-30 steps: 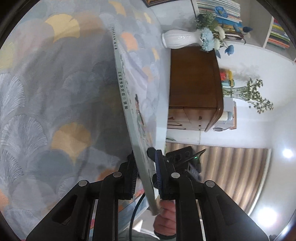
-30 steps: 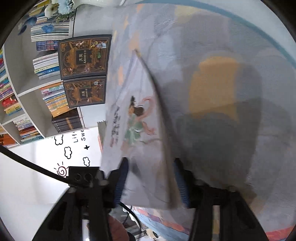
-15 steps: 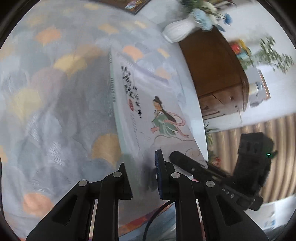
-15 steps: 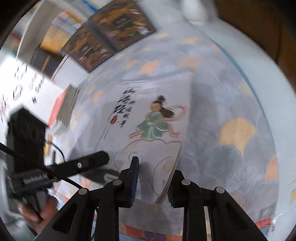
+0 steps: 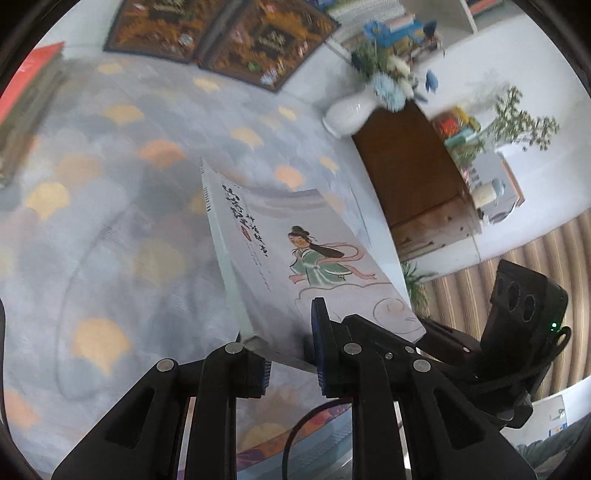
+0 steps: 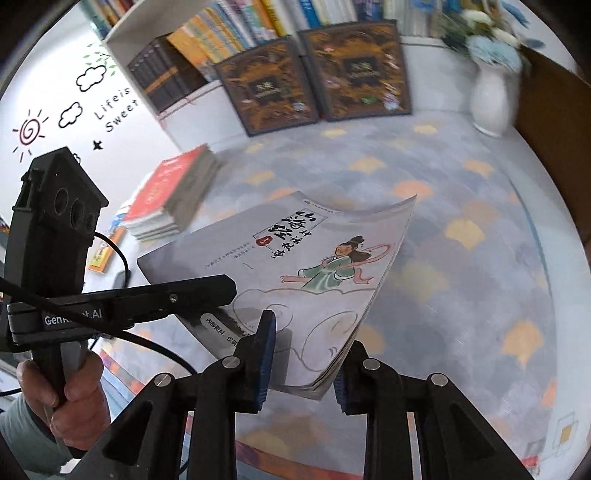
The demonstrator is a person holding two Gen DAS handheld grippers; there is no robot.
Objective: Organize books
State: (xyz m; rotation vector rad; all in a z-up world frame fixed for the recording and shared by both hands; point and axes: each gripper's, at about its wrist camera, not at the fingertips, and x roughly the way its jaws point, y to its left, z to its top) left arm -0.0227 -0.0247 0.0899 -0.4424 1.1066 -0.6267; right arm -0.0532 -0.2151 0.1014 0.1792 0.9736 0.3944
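Observation:
A thin grey picture book (image 5: 295, 258) with a green-robed figure on its cover is held tilted above the patterned tablecloth (image 5: 110, 221). My left gripper (image 5: 290, 354) is shut on its spine-side corner. My right gripper (image 6: 303, 365) is shut on the page-edge corner of the same book (image 6: 314, 258). The left gripper's body and the hand holding it show at the left of the right wrist view (image 6: 122, 299). A stack of books with a red cover on top (image 6: 173, 192) lies at the table's far left.
Two dark ornate books (image 6: 314, 77) lean against a bookshelf (image 6: 240, 26) at the back. A white vase with blue flowers (image 6: 491, 96) stands at the back right beside a brown wooden cabinet (image 5: 410, 166). The table edge runs close below the grippers.
The book has turned from standing nearly on edge to lying nearly flat with its cover up. Both grippers keep hold of it and have drawn back, so the shelf and vase now show.

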